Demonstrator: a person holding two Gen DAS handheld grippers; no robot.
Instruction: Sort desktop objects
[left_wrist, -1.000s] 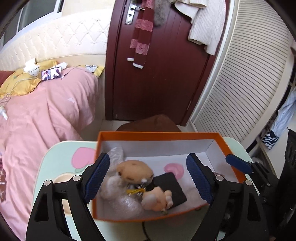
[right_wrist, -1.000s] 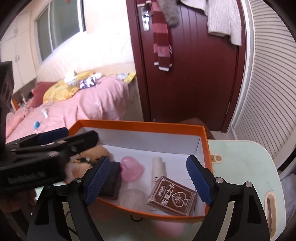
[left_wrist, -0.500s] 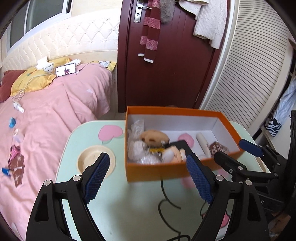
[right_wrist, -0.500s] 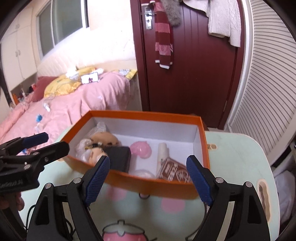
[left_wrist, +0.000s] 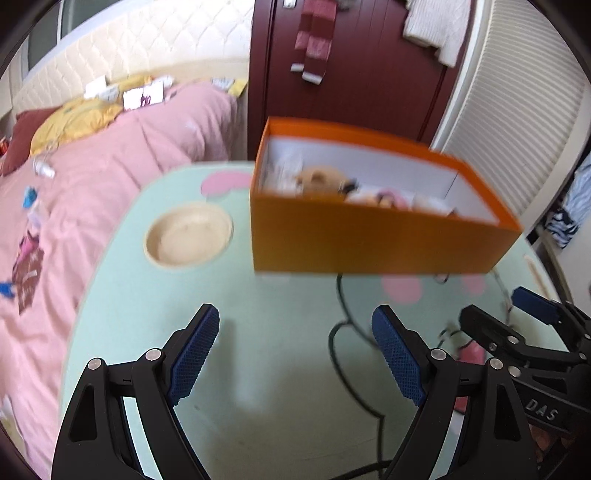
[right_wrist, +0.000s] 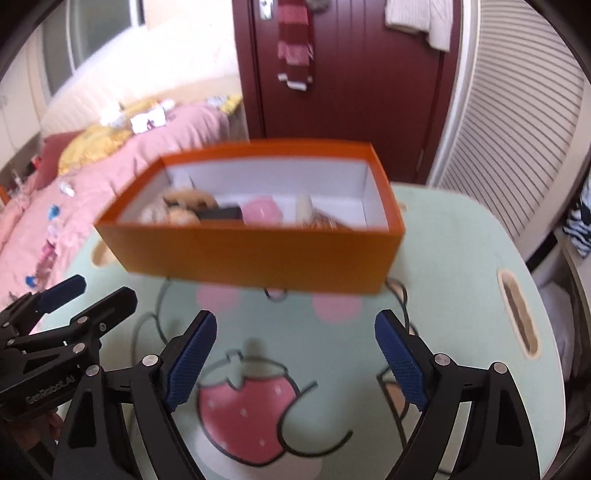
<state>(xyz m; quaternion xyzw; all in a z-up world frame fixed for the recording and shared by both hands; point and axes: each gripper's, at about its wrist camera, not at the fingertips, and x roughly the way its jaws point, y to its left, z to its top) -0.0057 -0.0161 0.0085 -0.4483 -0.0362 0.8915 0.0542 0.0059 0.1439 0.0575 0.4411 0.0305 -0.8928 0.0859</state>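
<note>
An orange box (left_wrist: 369, 240) (right_wrist: 258, 258) stands at the far side of the pale green table (left_wrist: 258, 369). In it lie tan plush toys (right_wrist: 184, 206), a black item (right_wrist: 221, 213), a pink heart-shaped piece (right_wrist: 260, 210), a white tube (right_wrist: 303, 206) and a brown card pack (right_wrist: 325, 221). My left gripper (left_wrist: 295, 321) (right_wrist: 103, 291) hovers open over bare table, well short of the box. To its right, my right gripper (right_wrist: 295, 321) (left_wrist: 498, 306) hangs above the strawberry print (right_wrist: 247, 398); its jaws are opening with nothing between them.
A round beige recess (left_wrist: 188, 240) sits in the table left of the box, and a slot handle (right_wrist: 517, 314) near the right edge. A pink bed (left_wrist: 92, 177) lies to the left. A dark red door (right_wrist: 351, 74) and louvred panels (right_wrist: 517, 129) stand behind.
Both grippers have drawn back from above the box to the near part of the table, so the box now lies farther ahead. Both stay empty.
</note>
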